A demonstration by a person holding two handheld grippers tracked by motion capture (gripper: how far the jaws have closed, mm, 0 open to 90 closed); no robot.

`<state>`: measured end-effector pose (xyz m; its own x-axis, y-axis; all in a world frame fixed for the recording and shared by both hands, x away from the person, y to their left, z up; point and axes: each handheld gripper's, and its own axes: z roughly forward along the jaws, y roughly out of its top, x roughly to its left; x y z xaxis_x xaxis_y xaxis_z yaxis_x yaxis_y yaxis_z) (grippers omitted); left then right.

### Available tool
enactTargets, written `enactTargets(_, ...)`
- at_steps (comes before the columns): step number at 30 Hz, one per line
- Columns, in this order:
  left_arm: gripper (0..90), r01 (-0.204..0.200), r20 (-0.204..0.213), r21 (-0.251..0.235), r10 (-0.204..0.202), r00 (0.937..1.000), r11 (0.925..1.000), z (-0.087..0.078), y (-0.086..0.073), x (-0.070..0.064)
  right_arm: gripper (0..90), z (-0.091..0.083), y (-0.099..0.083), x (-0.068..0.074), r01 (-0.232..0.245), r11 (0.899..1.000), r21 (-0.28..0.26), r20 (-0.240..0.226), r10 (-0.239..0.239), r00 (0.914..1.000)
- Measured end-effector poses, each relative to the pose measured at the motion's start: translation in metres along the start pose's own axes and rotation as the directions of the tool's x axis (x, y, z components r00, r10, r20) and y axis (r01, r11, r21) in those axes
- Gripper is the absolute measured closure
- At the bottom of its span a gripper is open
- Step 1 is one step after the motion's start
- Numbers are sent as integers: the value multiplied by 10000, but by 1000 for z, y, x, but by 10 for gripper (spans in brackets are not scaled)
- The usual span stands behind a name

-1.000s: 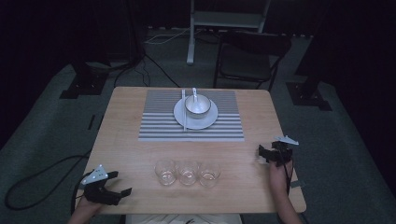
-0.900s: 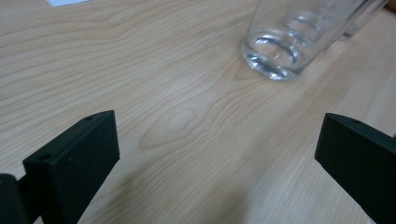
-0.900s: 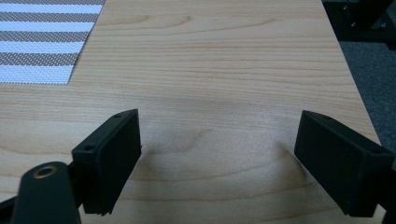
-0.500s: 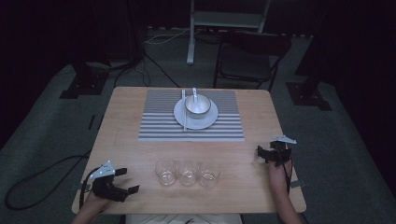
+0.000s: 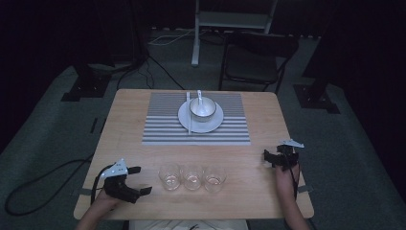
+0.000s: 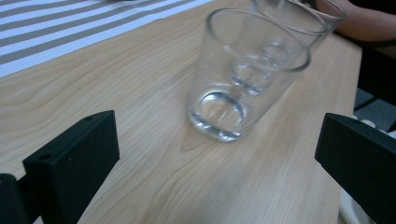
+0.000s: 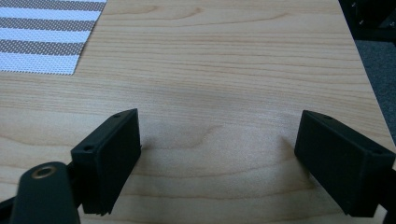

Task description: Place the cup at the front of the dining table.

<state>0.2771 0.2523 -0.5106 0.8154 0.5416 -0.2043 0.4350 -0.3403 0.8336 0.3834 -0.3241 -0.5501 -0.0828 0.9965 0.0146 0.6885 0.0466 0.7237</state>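
The left gripper [image 5: 139,180] has moved right toward the nearest glass [image 5: 169,176], its jaws wide apart. The right gripper [image 5: 269,157] stays in place near the table's [image 5: 124,120] right edge, also spread and empty.

Three clear drinking glasses stand upright in a row along the near part of the wooden worktop [image 5: 258,143]. The left glass [image 5: 169,177], the middle glass [image 5: 192,177] and the right glass [image 5: 215,178] sit close side by side, apparently touching, though the high view is too dim to be sure. Each tapers slightly from a wider rim to a narrower, thick base, and all look empty. In the left gripper view the left glass [image 6: 247,74] is nearest, with the other two lined up behind it and seen through its wall. The row lies just short of the near edge of the striped mat [image 5: 196,132].
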Motion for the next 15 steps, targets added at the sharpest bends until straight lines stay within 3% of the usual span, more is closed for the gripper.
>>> enactTargets(7, 3, -346, 547, -191, 356, 9979, 9992, 12, 13, -9, 139, 0, 0, 0, 4, 10000, -1, 0, -4, 10000)
enactTargets(12, 3, -565, 899, -30, 565, 9943, 9984, 24, 18, -13, 139, 0, 0, 0, 4, 10000, -3, 1, -4, 10000)
enactTargets(15, 3, -626, 896, 79, 617, 9941, 9980, 31, 20, -15, 139, 0, 0, 0, 4, 10000, -2, -1, -4, 10000)
